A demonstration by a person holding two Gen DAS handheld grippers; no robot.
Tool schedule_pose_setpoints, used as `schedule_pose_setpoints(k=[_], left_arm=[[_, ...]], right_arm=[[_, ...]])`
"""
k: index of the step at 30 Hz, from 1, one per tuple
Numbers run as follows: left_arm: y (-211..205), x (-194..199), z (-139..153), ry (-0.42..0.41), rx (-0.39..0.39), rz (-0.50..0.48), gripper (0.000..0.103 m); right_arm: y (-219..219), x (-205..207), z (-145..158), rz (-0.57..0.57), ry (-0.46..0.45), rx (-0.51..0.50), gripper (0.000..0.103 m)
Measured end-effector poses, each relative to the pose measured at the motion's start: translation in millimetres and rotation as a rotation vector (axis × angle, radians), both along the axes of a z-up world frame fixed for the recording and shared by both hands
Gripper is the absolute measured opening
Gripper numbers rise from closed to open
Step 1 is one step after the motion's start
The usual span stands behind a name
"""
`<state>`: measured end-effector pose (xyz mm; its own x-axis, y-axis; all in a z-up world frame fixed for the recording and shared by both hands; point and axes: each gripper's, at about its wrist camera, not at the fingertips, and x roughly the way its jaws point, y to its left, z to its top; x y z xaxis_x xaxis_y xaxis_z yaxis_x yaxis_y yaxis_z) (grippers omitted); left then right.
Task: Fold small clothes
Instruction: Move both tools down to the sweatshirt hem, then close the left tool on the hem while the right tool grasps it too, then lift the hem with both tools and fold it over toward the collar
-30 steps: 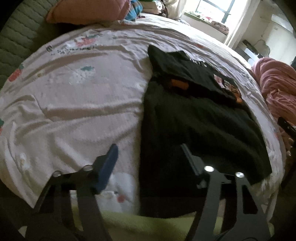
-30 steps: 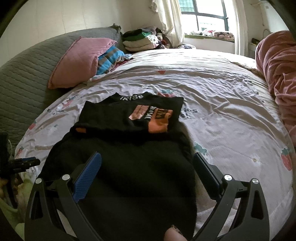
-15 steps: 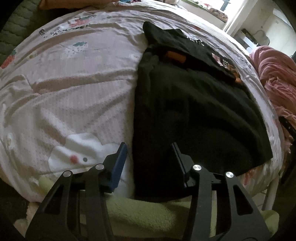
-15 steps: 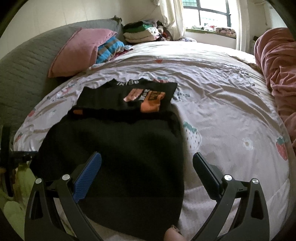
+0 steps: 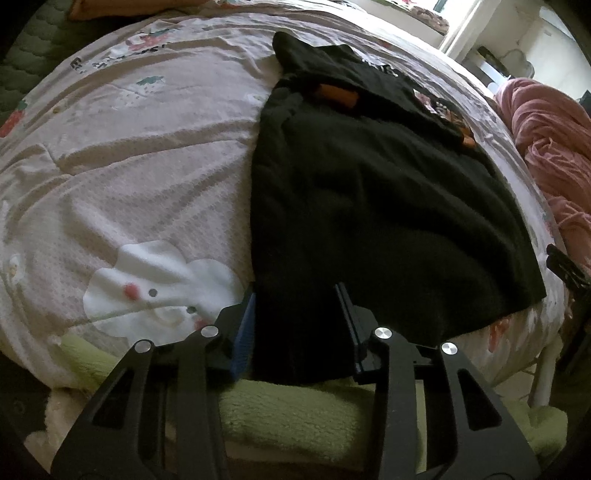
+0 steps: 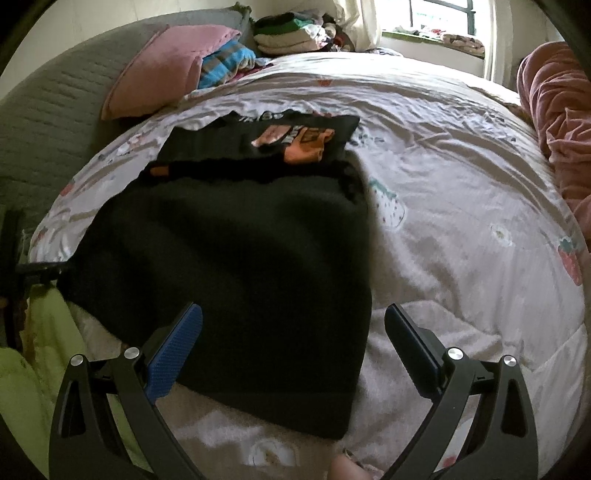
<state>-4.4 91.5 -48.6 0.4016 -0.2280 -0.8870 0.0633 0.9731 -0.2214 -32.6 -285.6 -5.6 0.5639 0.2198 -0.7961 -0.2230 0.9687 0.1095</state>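
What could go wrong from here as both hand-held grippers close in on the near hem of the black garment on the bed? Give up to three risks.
1. The left hand-held gripper straddles the black garment's near-left corner at the bed edge; it may pinch the green blanket below too.
2. The right hand-held gripper is open above the hem; grabbing one layer could undo the fold.
3. Uneven lifts could shift the printed black shirt partly underneath.

A bed covered by a pale quilt (image 6: pixel 461 206) printed with strawberries and flowers fills the room. A grey quilted headboard (image 6: pixel 48 110) runs along its far-left side, with a pink pillow (image 6: pixel 166 70) leaning on it. Daylight enters through a barred window (image 6: pixel 443 14) beyond a white curtain (image 6: pixel 354 18). A rumpled pink blanket (image 6: pixel 557 110) lies heaped at right.
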Motion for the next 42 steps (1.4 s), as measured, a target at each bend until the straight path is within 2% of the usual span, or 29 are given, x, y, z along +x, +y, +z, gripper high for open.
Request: schedule_pose_setpoints(k=[12, 13, 14, 18, 21, 23, 25, 27, 29, 32, 42], left_arm=[[-0.5, -5.5, -2.3, -0.008, 0.000, 0.009, 0.029], [-0.8, -5.4, -2.4, -0.009, 0.002, 0.010, 0.029], [-1.3, -5.7, -2.3, -0.011, 0.009, 0.011, 0.029], [-1.6, -6.1, -3.2, -0.015, 0.012, 0.014, 0.029], [-0.8, -6.5, -3.8, -0.018, 0.008, 0.019, 0.029], [-1.5, -6.1, -4.4, -0.020, 0.014, 0.020, 0.029], [-2.7, -5.4, -4.6, -0.021, 0.025, 0.022, 0.028], [-4.9, -5.1, -4.1, -0.024, 0.064, 0.027, 0.018], [-6.0, -5.0, -1.3, -0.030, 0.086, 0.029, 0.012], [-3.4, -4.3, 5.6, -0.041, 0.075, 0.033, 0.004], [11.5, 2.9, 55.2, -0.155, 0.013, 0.077, 0.003]], right_arm=[[-12.1, -16.9, -14.8, 0.047, 0.101, 0.024, 0.097], [-12.4, -17.5, -16.1, 0.049, 0.107, 0.022, 0.091], [-12.3, -18.0, -17.3, 0.053, 0.115, 0.021, 0.081], [-13.1, -18.7, -26.4, 0.053, 0.159, 0.001, 0.074], [-14.5, -18.9, -33.5, 0.046, 0.172, -0.003, 0.062], [-12.3, -20.8, -31.3, 0.067, 0.160, 0.005, 0.034], [-9.2, -21.7, -28.3, 0.086, 0.143, -0.020, 0.019], [-8.8, -21.0, -22.9, 0.089, 0.125, -0.032, 0.011], [-11.0, -20.3, -16.1, 0.090, 0.101, -0.020, 0.009], [-15.0, -19.3, 1.6, 0.099, 0.045, 0.015, 0.009], [-32.9, -5.1, 50.0, 0.071, -0.120, 0.130, 0.009]])
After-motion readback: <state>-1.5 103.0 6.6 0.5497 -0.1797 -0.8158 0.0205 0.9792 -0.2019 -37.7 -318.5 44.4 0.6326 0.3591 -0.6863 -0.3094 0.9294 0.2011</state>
